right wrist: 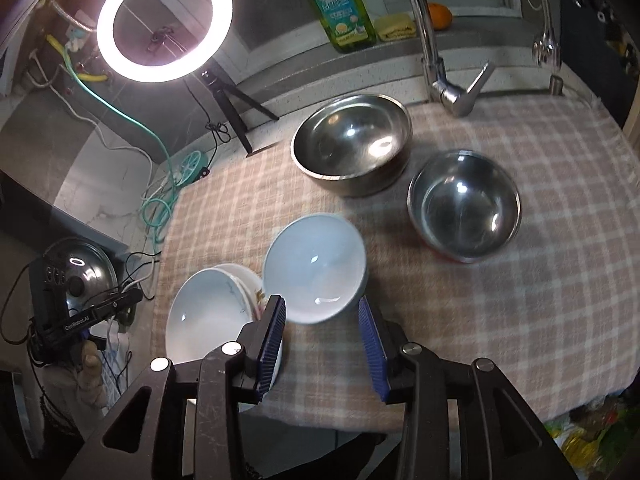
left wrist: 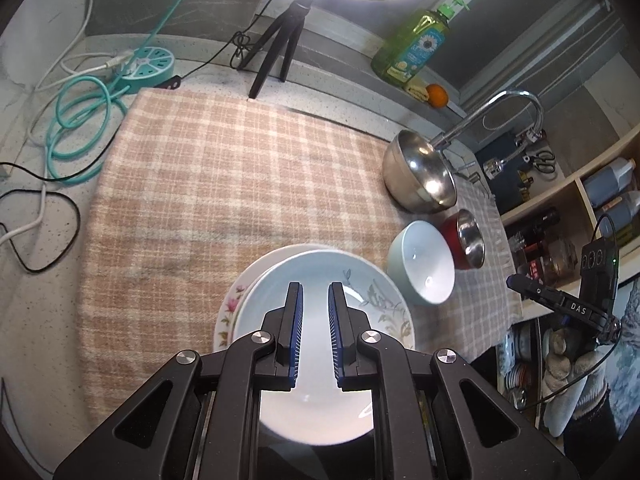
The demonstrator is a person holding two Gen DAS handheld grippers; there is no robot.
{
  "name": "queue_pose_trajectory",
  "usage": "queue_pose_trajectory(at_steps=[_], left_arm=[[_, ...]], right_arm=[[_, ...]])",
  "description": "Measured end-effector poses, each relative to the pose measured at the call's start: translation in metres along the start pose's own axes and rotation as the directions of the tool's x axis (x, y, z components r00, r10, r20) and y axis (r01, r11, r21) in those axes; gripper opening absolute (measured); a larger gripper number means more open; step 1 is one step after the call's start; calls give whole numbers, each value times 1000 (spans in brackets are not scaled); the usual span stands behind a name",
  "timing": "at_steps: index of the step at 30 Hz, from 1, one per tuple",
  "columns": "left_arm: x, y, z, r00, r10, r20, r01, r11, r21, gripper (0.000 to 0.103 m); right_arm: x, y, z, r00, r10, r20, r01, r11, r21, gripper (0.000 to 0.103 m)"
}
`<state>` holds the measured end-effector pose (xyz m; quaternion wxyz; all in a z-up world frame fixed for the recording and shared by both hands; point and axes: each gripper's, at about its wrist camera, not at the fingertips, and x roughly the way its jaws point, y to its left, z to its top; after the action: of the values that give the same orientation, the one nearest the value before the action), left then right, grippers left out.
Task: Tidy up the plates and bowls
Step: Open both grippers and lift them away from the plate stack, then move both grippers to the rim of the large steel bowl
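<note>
The right tongs [right wrist: 322, 320] stand wide around the near rim of the pale blue bowl [right wrist: 316, 268], not yet pinching. It looks glazed, slippery and breakable; take it by the rim. The left tongs [left wrist: 316, 334], narrow and empty, hover over the stacked plates [left wrist: 360, 280] on the worktop [left wrist: 220, 184]. Farther off sit two steel bowls [right wrist: 352, 140].

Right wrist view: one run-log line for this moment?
right tool: open, around light blue bowl | left tool: open, over stacked plates | two steel bowls unstacked
</note>
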<state>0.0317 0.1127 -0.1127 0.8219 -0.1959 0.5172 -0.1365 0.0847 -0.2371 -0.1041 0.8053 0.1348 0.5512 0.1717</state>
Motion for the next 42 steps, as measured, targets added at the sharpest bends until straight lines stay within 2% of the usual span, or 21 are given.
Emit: queue_pose_trajectory(at_steps=[6,10,17,24,30,39,42], left_arm=[[4,-23,5,999,-1,46,3,999,-46,11],[14,-40,7,999,-2,53,6,998,-67,11],[36,-73,16,998,-10,65,16,996,-92,11],[67,-103,37,999,-1,48,5,997,-80,13],[96,-109,61,1000,16,20,-14,996,-93,14],[132,-112,89,998,51,-33,-54,995,-82,15],[141,-113,95,997,59,-48,-63,995,-82,19]], right_arm=[[-8,-27,30,1000,-13,-10,13,999,-31,35],[-13,-51,51,1000,12,-10,-13,1000,-12,35],[-10,-74,84,999,36,-10,-36,998,-53,35],[18,-92,123,997,64,-35,-65,996,-52,35],[47,-94,149,996,58,-72,-63,996,-70,35],[83,-103,170,991,57,-119,-62,997,-35,35],[92,-108,175,989,56,-141,-59,998,-18,35]])
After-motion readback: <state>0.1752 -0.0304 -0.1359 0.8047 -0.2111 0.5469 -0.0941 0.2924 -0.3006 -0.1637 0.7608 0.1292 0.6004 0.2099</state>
